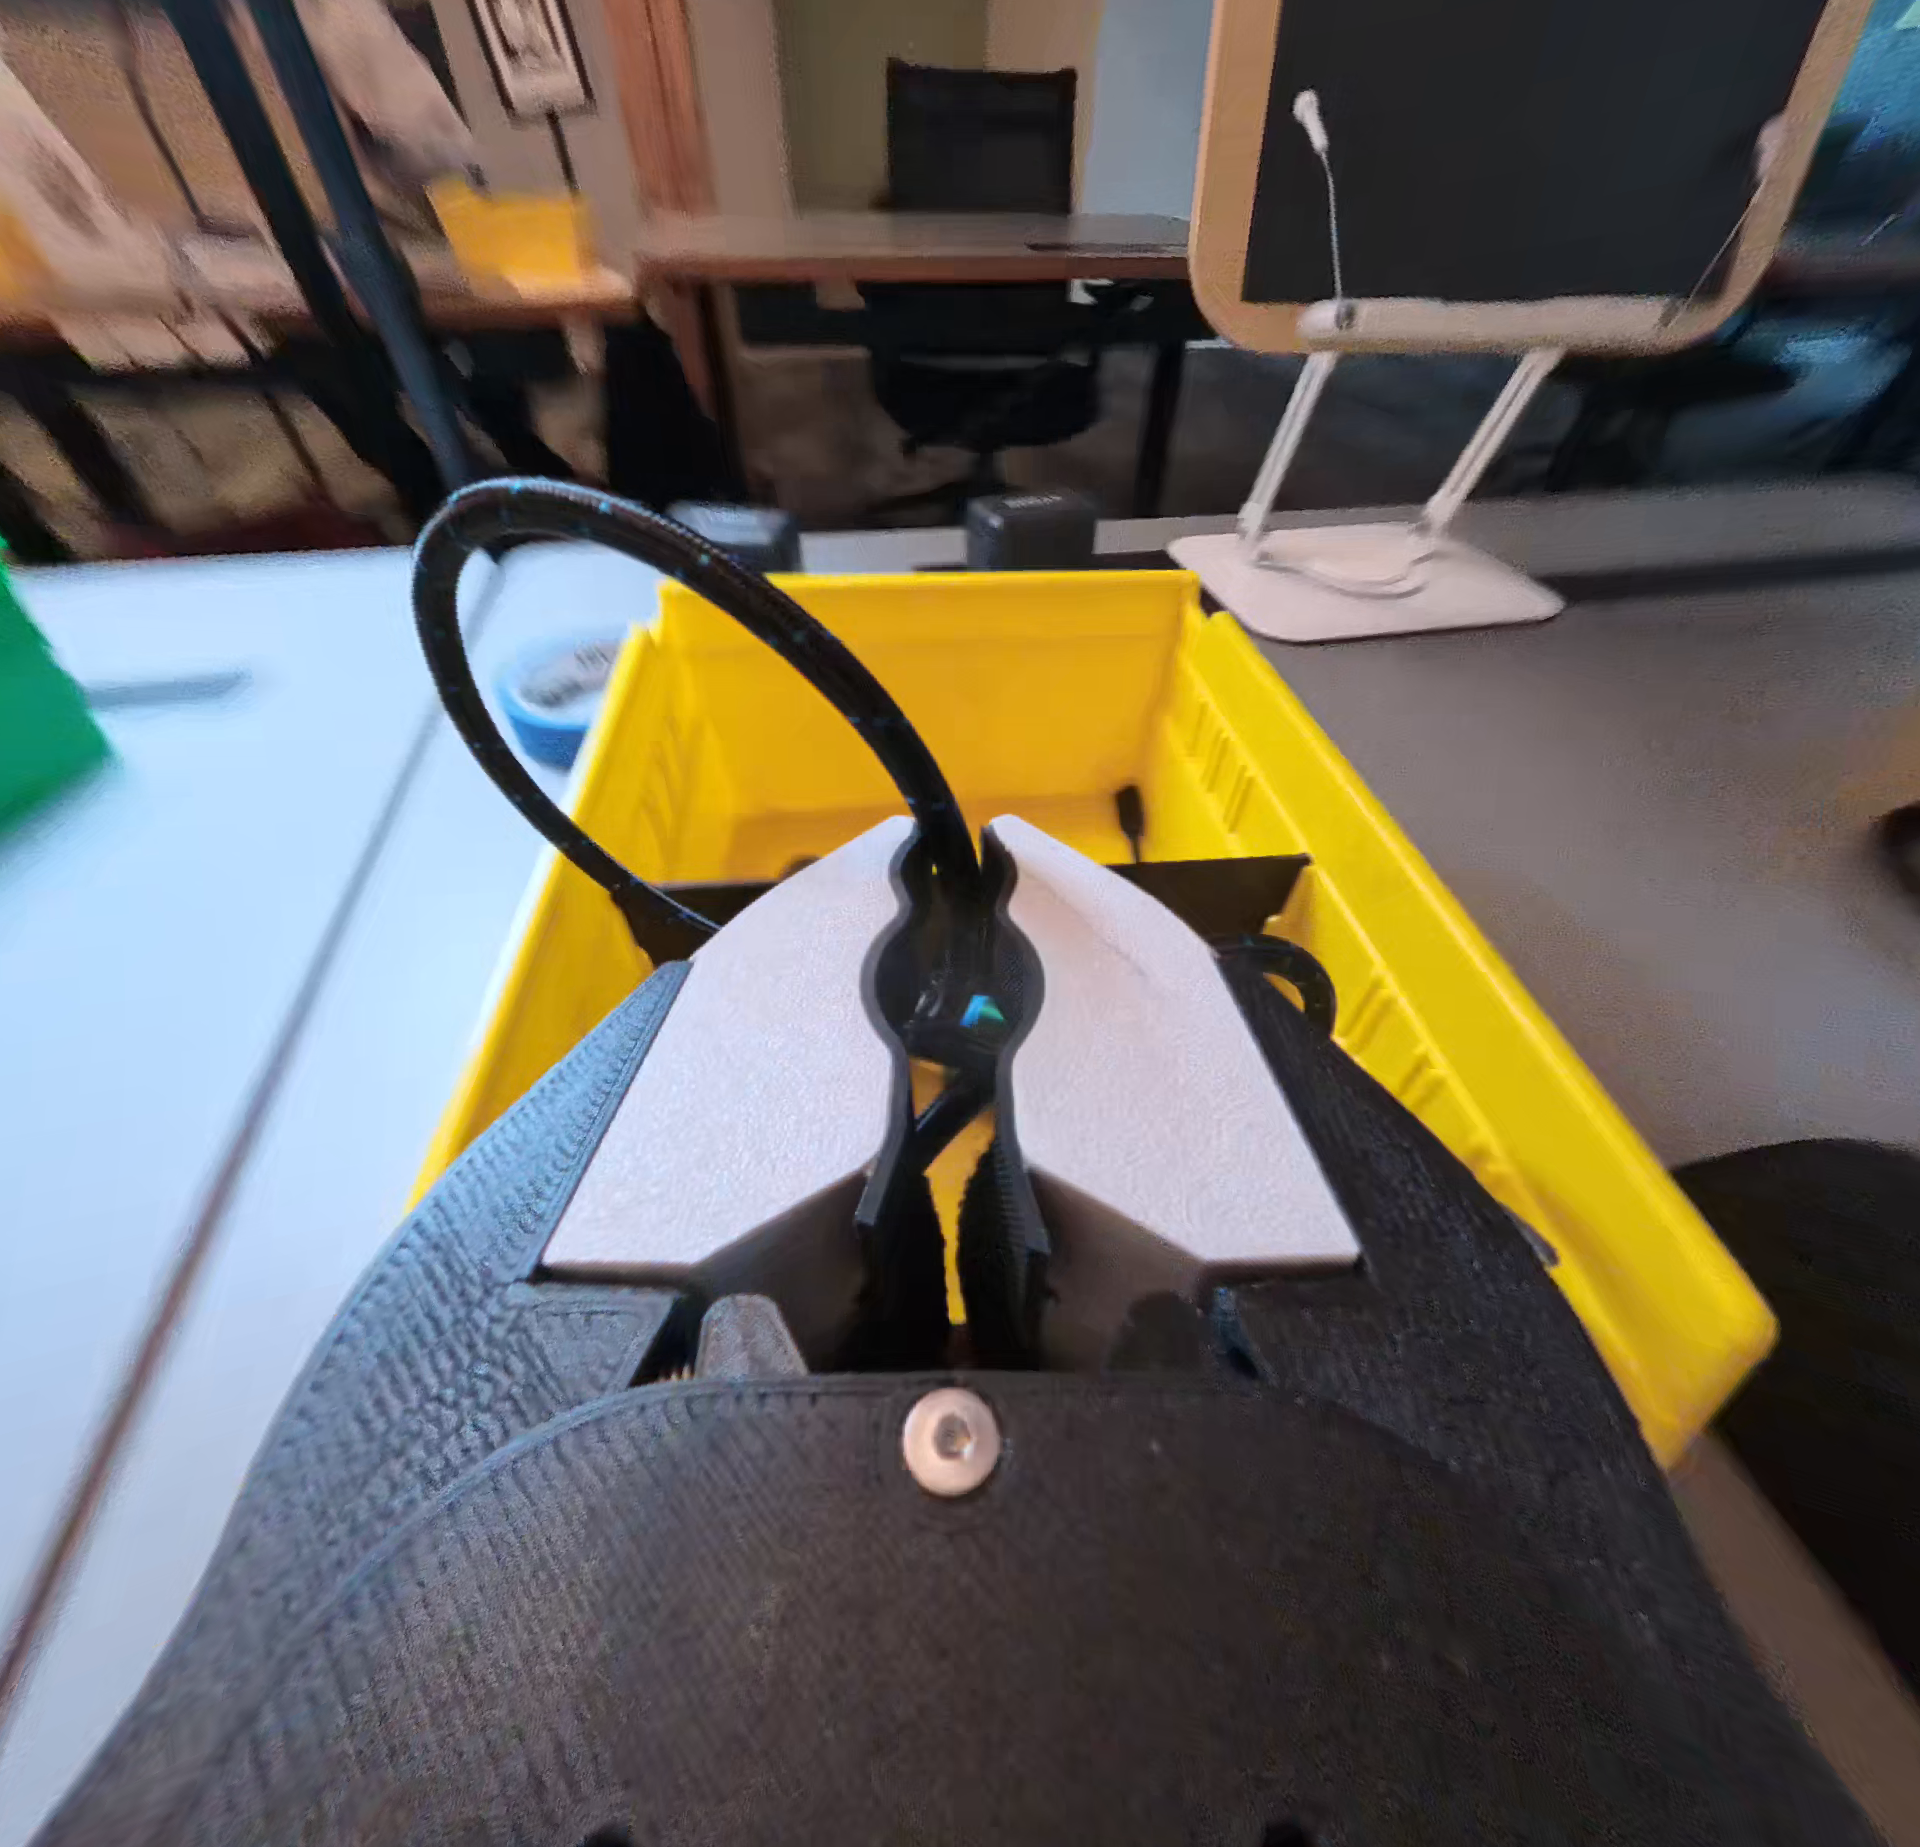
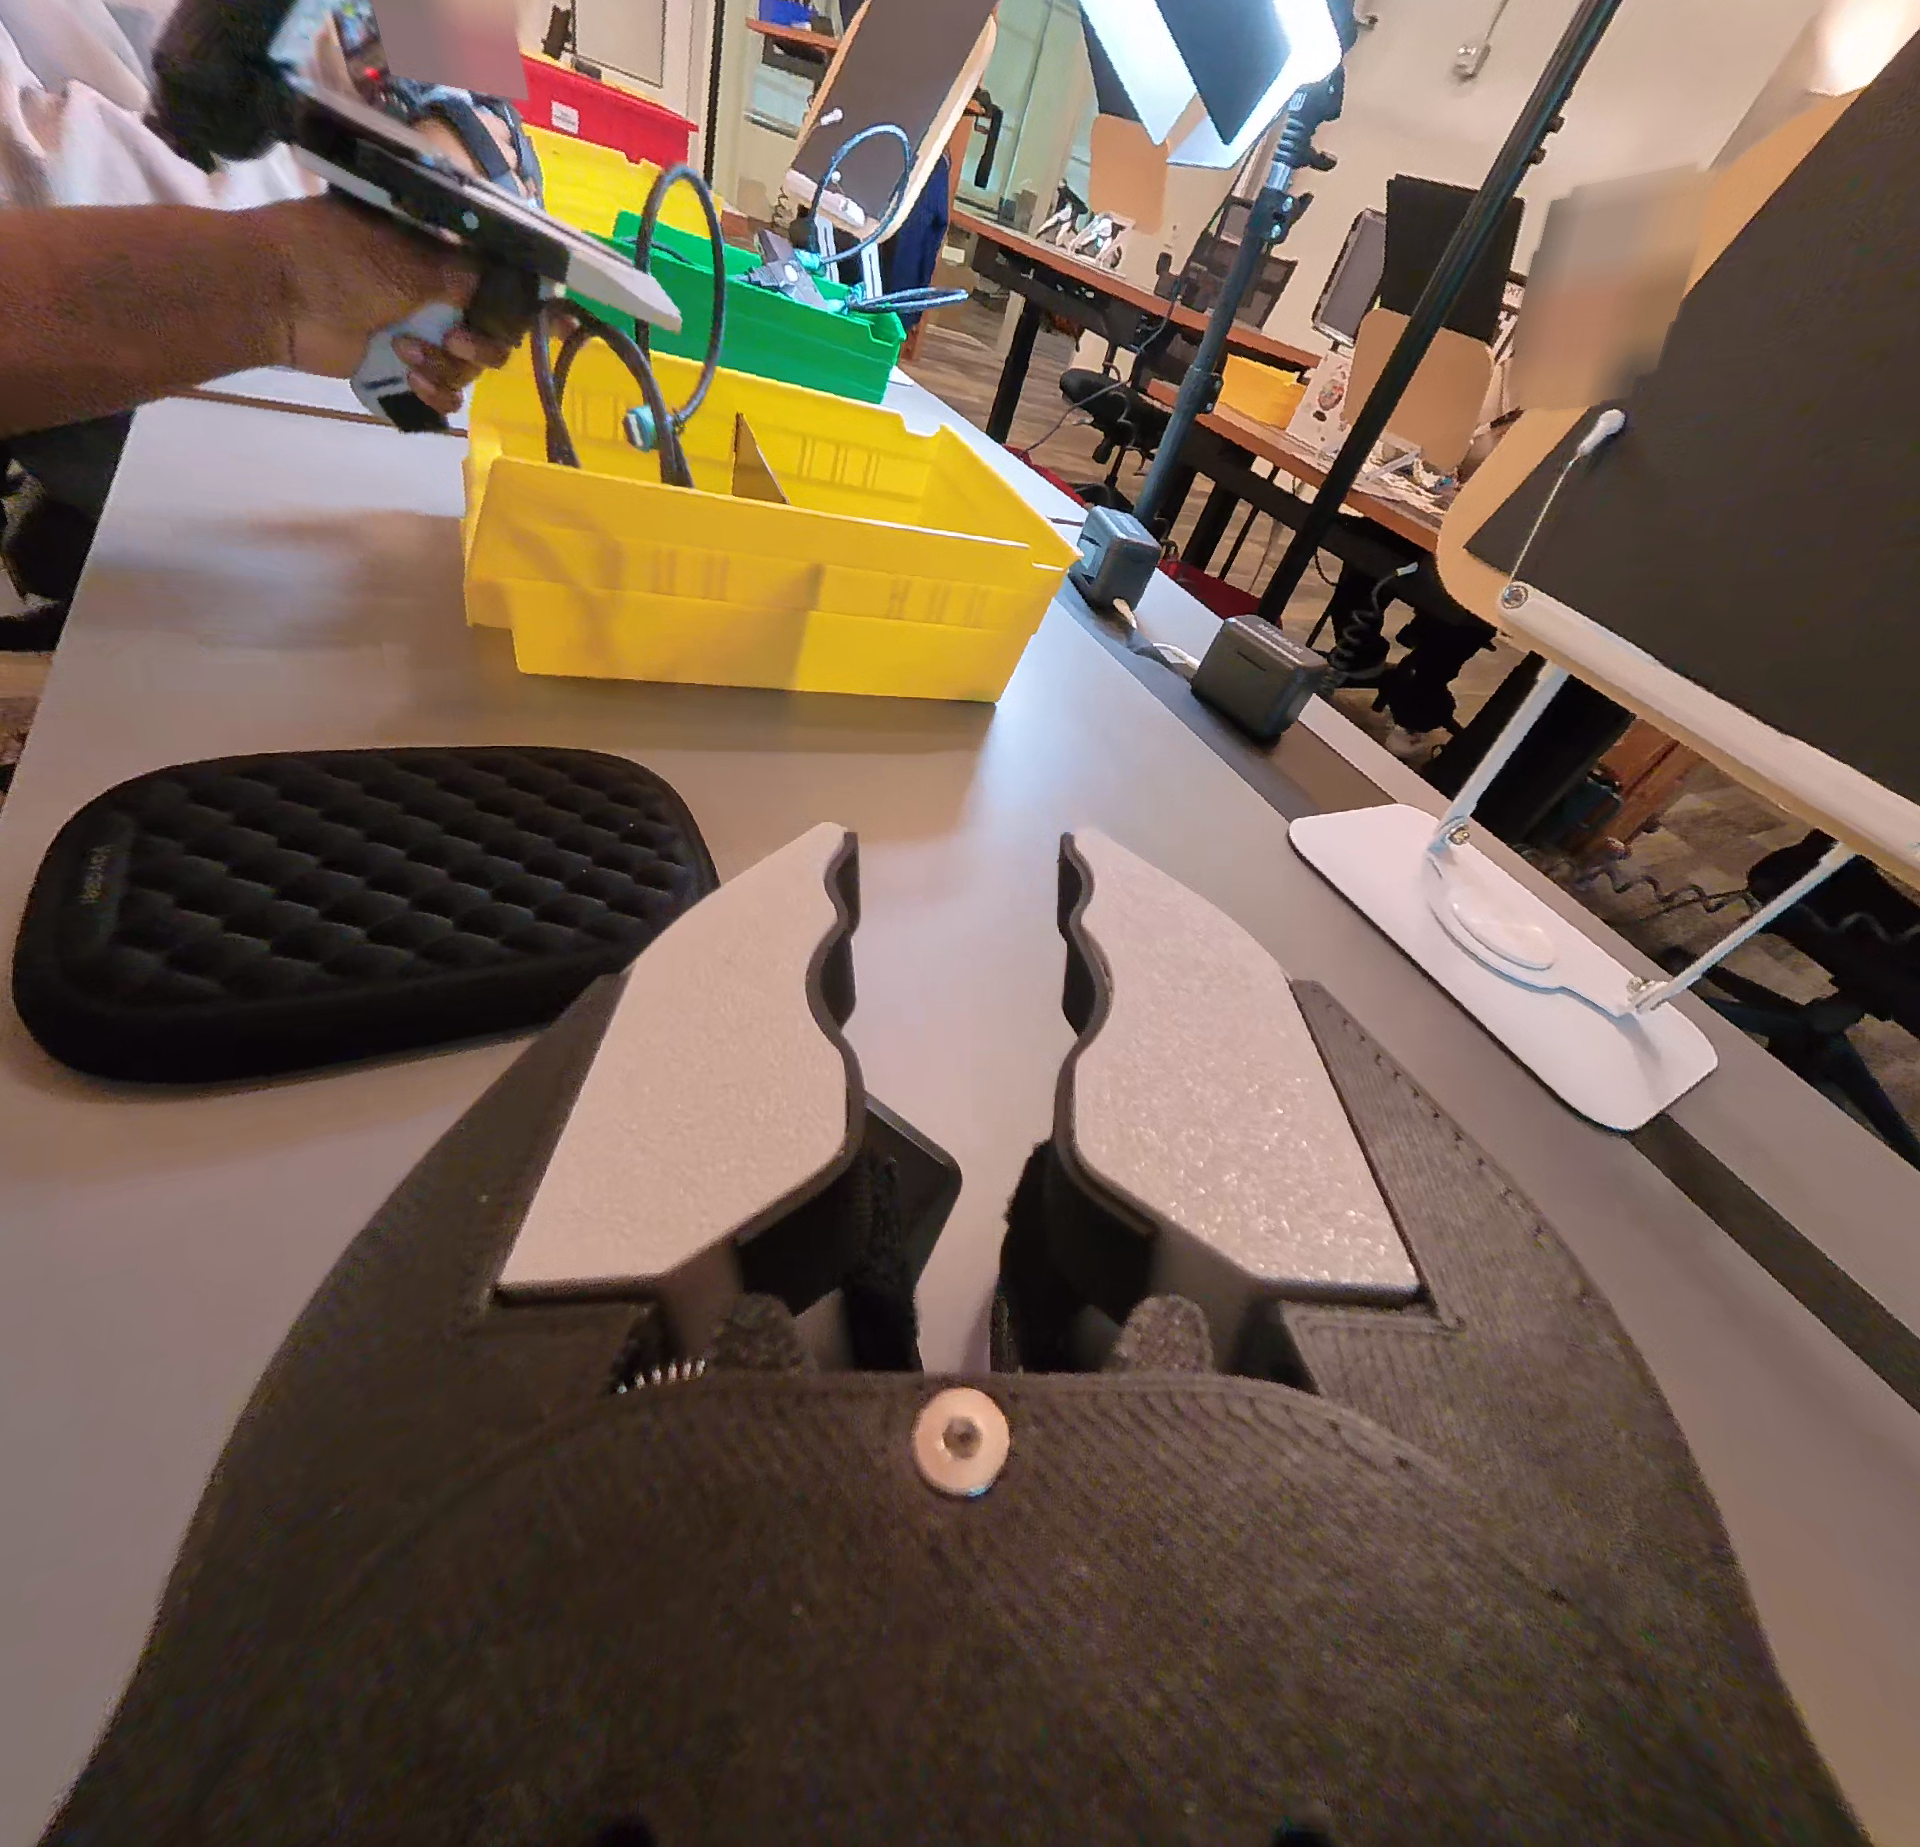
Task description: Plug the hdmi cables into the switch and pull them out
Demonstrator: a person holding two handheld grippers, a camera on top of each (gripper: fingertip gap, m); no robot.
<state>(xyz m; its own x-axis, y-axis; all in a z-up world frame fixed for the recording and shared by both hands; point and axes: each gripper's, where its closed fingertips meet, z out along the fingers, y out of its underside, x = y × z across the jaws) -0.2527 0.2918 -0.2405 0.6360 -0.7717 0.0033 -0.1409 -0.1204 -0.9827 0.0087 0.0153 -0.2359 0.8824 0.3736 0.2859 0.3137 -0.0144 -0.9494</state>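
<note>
Overhead, the left gripper (image 1: 951,847) hung above the yellow bin (image 1: 1039,675), its jaws pinching a black braided HDMI cable (image 1: 665,550) that arched up and looped back down into the bin (a plug with a blue-green tip sat between the fingers). From the right wrist view, that bin (image 2: 758,592) stood towards the far edge of the grey worktop (image 2: 312,592), a green bin (image 2: 790,327) behind it. The right gripper (image 2: 956,862) hovered low over the worktop beside a black quilted pad (image 2: 353,904), jaws spread apart and holding nothing. No switch showed clearly.
</note>
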